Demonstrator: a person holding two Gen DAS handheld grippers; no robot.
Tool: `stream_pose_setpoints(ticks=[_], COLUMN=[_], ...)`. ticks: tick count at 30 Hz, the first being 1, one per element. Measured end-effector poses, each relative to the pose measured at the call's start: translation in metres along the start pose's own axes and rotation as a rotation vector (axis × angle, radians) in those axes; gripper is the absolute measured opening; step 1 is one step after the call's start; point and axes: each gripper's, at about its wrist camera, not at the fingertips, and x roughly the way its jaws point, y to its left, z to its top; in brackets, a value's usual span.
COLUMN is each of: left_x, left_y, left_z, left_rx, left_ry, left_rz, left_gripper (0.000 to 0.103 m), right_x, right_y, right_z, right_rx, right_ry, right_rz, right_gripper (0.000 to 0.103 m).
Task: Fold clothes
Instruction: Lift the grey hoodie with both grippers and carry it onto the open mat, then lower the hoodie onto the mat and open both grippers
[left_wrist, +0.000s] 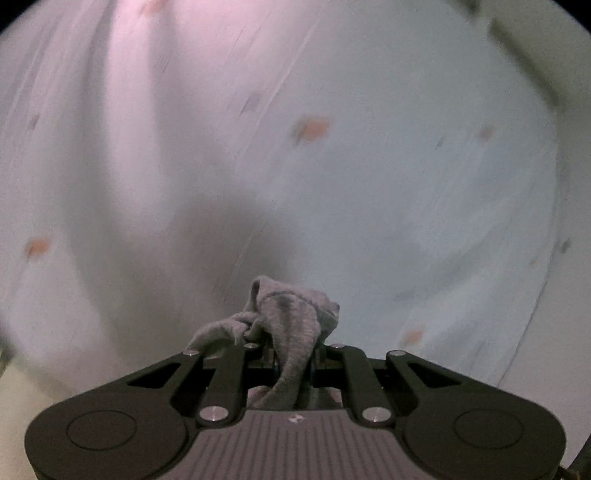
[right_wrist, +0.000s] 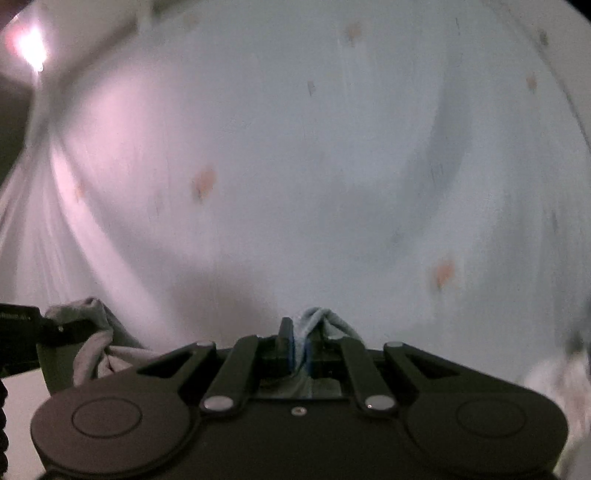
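Left gripper (left_wrist: 293, 354) clamped on bunched grey garment (left_wrist: 291, 317), right gripper (right_wrist: 301, 352) pinching pale fabric fold (right_wrist: 317, 321), blurred white patterned sheet (left_wrist: 332, 166) behind both

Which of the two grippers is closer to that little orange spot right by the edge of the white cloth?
Hard to call: both grippers pinch the grey hem with shut fingers, spots ahead of each.

Garment (left_wrist: 288, 325): soft grey knit cloth, matt, ribbed. Left gripper (left_wrist: 291, 354): matt black plastic, shiny metal rivets. Backdrop sheet (left_wrist: 369, 184): thin pale cloth, orange-spotted.
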Motion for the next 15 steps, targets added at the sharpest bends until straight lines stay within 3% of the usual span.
stream_pose_setpoints(ticks=[2, 5, 7, 9, 10, 12, 14, 15], left_x=[0.009, 0.014, 0.006, -0.001, -0.005, -0.012, -0.013, -0.011], left_y=[0.012, 0.033, 0.044, 0.055, 0.06, 0.071, 0.074, 0.074], left_z=[-0.04, -0.113, -0.129, -0.144, -0.152, -0.167, -0.166, -0.164], left_rx=[0.009, -0.005, -0.024, -0.043, -0.052, -0.071, -0.088, -0.09], left_ry=[0.15, 0.436, 0.498, 0.56, 0.59, 0.652, 0.645, 0.635], left_rz=[0.079, 0.206, 0.244, 0.282, 0.301, 0.34, 0.347, 0.344], left_gripper=[0.016, 0.02, 0.022, 0.024, 0.024, 0.029, 0.033, 0.038], right_x=[0.008, 0.009, -0.004, -0.02, -0.025, -0.027, -0.019, -0.013], right_y=[-0.015, -0.034, -0.043, -0.044, -0.045, -0.047, -0.045, -0.043], right_z=[-0.047, -0.124, -0.163, -0.178, -0.178, -0.169, -0.16, -0.157], right_rx=[0.01, 0.005, 0.033, 0.034, 0.034, 0.031, 0.009, -0.003], right_ry=[0.219, 0.554, 0.713, 0.774, 0.778, 0.722, 0.671, 0.655], right_rz=[-0.042, -0.124, -0.147, -0.154, -0.153, -0.173, -0.175, -0.173], right_gripper=[0.009, 0.011, 0.013, 0.016, 0.03, 0.049, 0.051, 0.057])
